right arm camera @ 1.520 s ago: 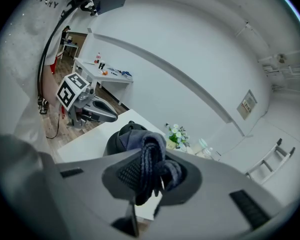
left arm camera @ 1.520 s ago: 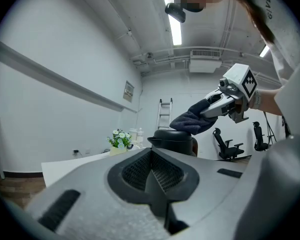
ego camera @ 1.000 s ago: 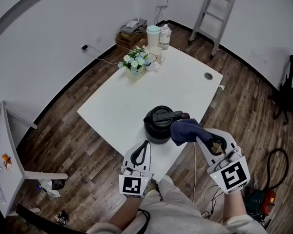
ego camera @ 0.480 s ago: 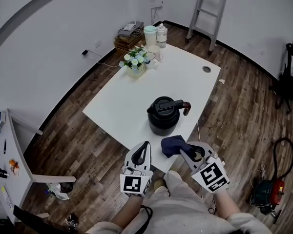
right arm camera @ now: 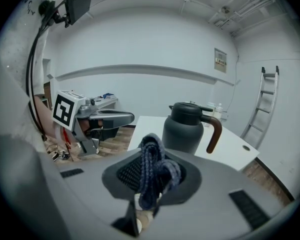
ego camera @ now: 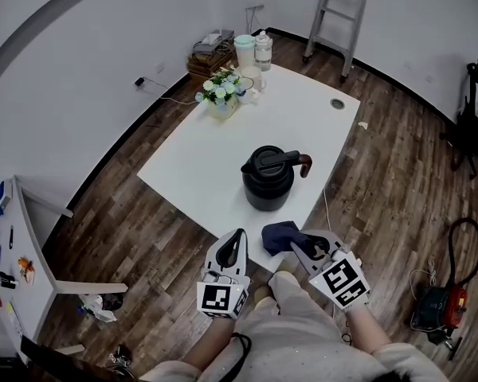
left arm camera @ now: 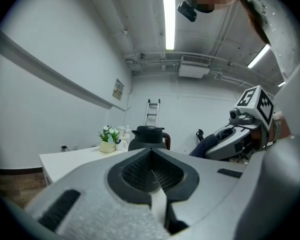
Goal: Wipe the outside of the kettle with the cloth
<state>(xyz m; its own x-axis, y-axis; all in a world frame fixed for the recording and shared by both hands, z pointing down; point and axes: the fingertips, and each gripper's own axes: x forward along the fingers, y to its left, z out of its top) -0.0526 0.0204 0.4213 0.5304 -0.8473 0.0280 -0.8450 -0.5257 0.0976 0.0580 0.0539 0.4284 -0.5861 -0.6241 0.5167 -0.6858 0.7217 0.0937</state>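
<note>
Partly hidden cloth [ego camera: 277, 235] (blue), right claw [right arm camera: 151, 178] clamped

White table [ego camera: 223, 165]; flowers [ego camera: 221, 94], two containers [ego camera: 255, 52] at far end; ladder [ego camera: 338, 10] against wall.

The left hand-held gripper [ego camera: 235, 241] has a light grey shell, dark grey pads [left arm camera: 136, 171] with a fine mesh pattern, and a cube of black-and-white square markers. The right hand-held gripper [ego camera: 296, 243] is coloured the same. The cloth [ego camera: 277, 234] at its tip is navy blue with a ribbed knit weave. Ahead of both, the kettle [ego camera: 267, 183] is matt charcoal-black, its handle ending in reddish brown. The desk [ego camera: 215, 157] beneath it is plain white, and the floor [ego camera: 390, 181] is dark brown wood planking. Far beyond the kettle, the flowers [ego camera: 221, 92] are white and pale blue among green leaves.
</note>
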